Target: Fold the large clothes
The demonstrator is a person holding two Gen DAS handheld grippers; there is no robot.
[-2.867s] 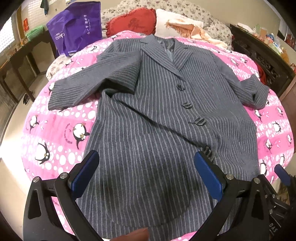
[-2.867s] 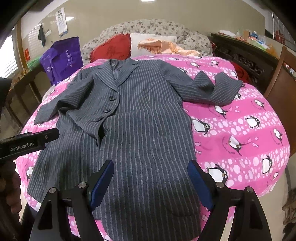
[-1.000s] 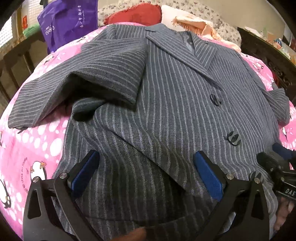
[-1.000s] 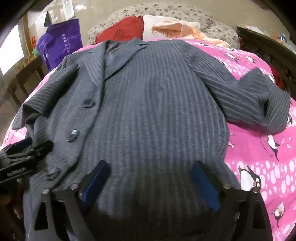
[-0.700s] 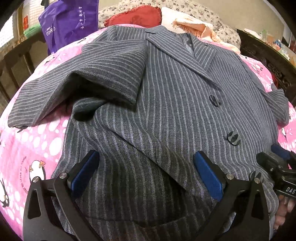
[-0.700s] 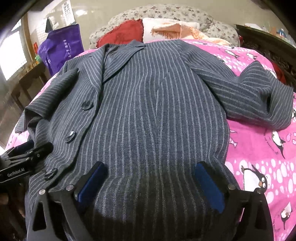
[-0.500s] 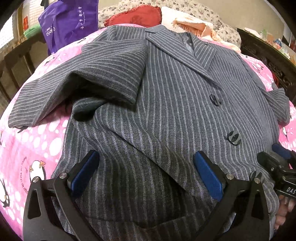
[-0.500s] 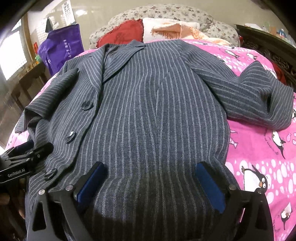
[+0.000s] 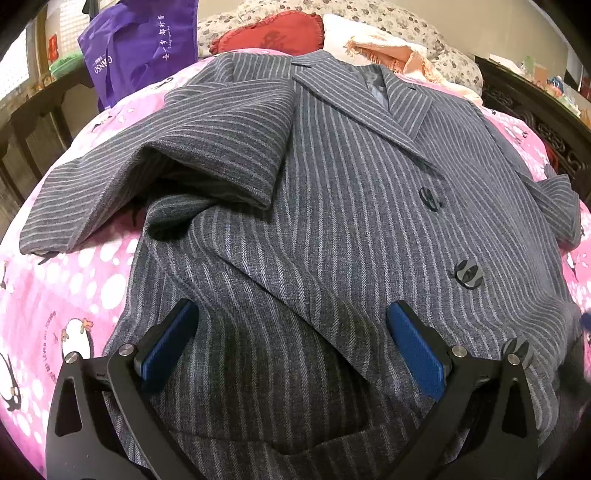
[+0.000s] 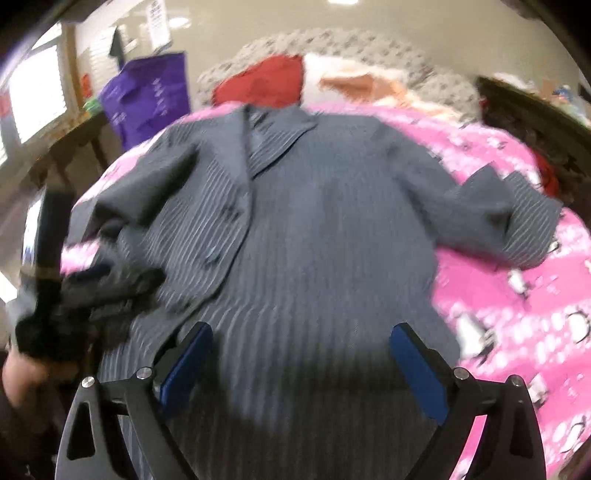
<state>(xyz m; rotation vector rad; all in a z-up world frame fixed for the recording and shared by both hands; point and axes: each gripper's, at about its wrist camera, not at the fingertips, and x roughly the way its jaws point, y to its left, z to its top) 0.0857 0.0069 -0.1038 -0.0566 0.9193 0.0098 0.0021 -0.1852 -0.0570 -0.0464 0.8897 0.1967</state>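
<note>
A grey pinstriped coat (image 9: 332, 192) lies face up on the pink penguin bedspread (image 9: 66, 295), buttoned, collar at the far end. Its left sleeve (image 9: 155, 177) is folded in over the chest. My left gripper (image 9: 291, 343) is open and empty, low over the coat's lower left front. In the blurred right wrist view the coat (image 10: 332, 229) fills the middle, its right sleeve (image 10: 509, 229) spread out on the spread. My right gripper (image 10: 301, 365) is open and empty above the lower body. The left gripper's body (image 10: 48, 280) shows at that view's left edge.
A purple bag (image 9: 144, 48) stands at the back left by a dark wooden bench (image 9: 33, 110). A red cushion (image 9: 269, 33) and a peach-fringed pillow (image 9: 380, 48) lie at the bed's head. A dark carved cabinet (image 9: 535, 114) runs along the right side.
The right gripper has pulled back and up fast, so its view is blurred and shows more of the coat and bed. The left gripper has stayed still. Both stay open.
</note>
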